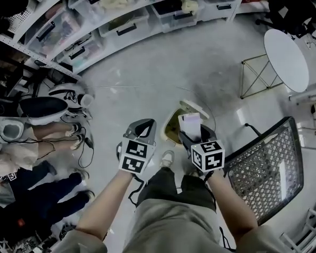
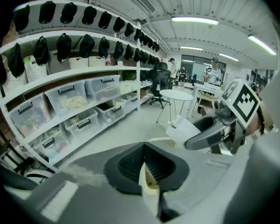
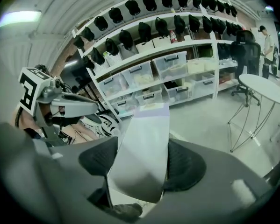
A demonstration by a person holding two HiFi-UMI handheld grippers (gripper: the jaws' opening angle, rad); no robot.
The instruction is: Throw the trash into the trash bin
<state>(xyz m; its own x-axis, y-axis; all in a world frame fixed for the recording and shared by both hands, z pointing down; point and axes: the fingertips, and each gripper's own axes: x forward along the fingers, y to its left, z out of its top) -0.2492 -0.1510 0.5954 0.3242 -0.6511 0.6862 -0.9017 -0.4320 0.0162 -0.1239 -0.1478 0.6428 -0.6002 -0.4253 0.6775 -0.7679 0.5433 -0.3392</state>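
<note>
In the head view my right gripper (image 1: 192,130) is shut on a flat white carton (image 1: 190,123) and hangs right over a small trash bin (image 1: 168,124) with an olive liner on the floor. The right gripper view shows the carton (image 3: 142,157) standing up between the black pads (image 3: 189,167). My left gripper (image 1: 141,126) hovers just left of the bin. In the left gripper view its jaws (image 2: 147,153) pinch a thin cream scrap (image 2: 149,190), seen edge-on. The other gripper (image 2: 210,132) with its carton (image 2: 181,129) is at the right there.
A black mesh chair (image 1: 271,167) stands close on the right, and a round white table (image 1: 286,59) on wire legs farther back. Shelves of clear storage boxes (image 1: 123,22) line the far wall. A person's legs (image 1: 47,133) and shoes are at the left.
</note>
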